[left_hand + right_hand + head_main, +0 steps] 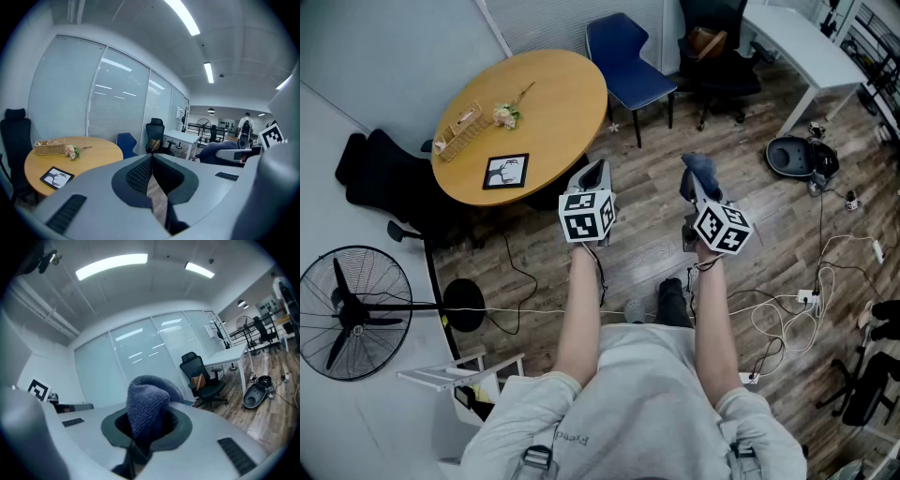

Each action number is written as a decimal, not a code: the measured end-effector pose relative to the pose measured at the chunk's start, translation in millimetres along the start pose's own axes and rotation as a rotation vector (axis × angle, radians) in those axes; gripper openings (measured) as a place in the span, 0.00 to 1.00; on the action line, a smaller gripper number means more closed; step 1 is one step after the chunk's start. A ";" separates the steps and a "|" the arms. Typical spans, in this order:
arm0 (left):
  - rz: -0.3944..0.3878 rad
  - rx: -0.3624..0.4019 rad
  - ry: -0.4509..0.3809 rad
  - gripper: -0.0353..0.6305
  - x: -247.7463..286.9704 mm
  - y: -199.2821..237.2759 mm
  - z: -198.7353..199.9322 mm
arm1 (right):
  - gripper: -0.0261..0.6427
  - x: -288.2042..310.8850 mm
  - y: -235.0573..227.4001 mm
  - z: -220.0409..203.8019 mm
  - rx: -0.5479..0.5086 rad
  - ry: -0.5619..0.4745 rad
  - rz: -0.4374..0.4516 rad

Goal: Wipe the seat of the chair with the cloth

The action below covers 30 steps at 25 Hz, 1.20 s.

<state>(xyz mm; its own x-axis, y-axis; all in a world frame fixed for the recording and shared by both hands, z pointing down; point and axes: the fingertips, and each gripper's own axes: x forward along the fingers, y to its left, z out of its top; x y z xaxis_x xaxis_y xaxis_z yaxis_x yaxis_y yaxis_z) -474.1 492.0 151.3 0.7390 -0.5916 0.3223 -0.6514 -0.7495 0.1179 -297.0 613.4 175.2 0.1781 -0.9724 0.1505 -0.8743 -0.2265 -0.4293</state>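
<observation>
The blue chair (628,61) stands beyond the round table, its seat bare; the left gripper view shows the blue chair (125,142) past the table edge. My right gripper (694,183) is held up in front of me, shut on a blue-grey knitted cloth (701,172). That cloth (145,406) bulges out above the closed jaws of the right gripper (143,437). My left gripper (593,173) is level with it on the left, and the left gripper (152,187) is shut with nothing in it. Both grippers are well short of the chair.
A round wooden table (553,103) carries a basket (459,131), flowers (506,114) and a framed picture (506,172). A black office chair (717,56) and a white desk (797,42) stand at the back right. A fan (352,309) is at the left, and cables (806,300) lie on the floor.
</observation>
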 end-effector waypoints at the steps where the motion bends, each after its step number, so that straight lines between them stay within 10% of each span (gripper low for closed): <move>1: -0.005 -0.018 0.013 0.09 -1.0 -2.1 3.0 | 0.11 -3.9 -2.6 8.0 0.035 -0.027 -0.010; 6: 0.016 -0.133 0.025 0.09 -23.7 -8.5 -11.5 | 0.11 -27.6 -15.5 11.8 0.151 -0.072 -0.048; 11: -0.001 -0.019 0.085 0.09 -25.3 -18.0 -37.2 | 0.11 -28.4 -33.9 -16.0 0.133 0.007 -0.054; 30: 0.081 -0.010 0.019 0.09 143.5 -19.2 39.4 | 0.11 133.7 -127.7 60.7 0.081 0.108 0.023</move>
<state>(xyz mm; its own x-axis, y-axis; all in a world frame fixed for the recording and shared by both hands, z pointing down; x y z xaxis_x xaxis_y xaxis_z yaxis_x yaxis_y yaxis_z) -348.8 409.8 158.3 0.6805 -0.6446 0.3485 -0.7108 -0.6961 0.1005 -134.2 509.0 196.0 0.1049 -0.9667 0.2333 -0.8377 -0.2123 -0.5032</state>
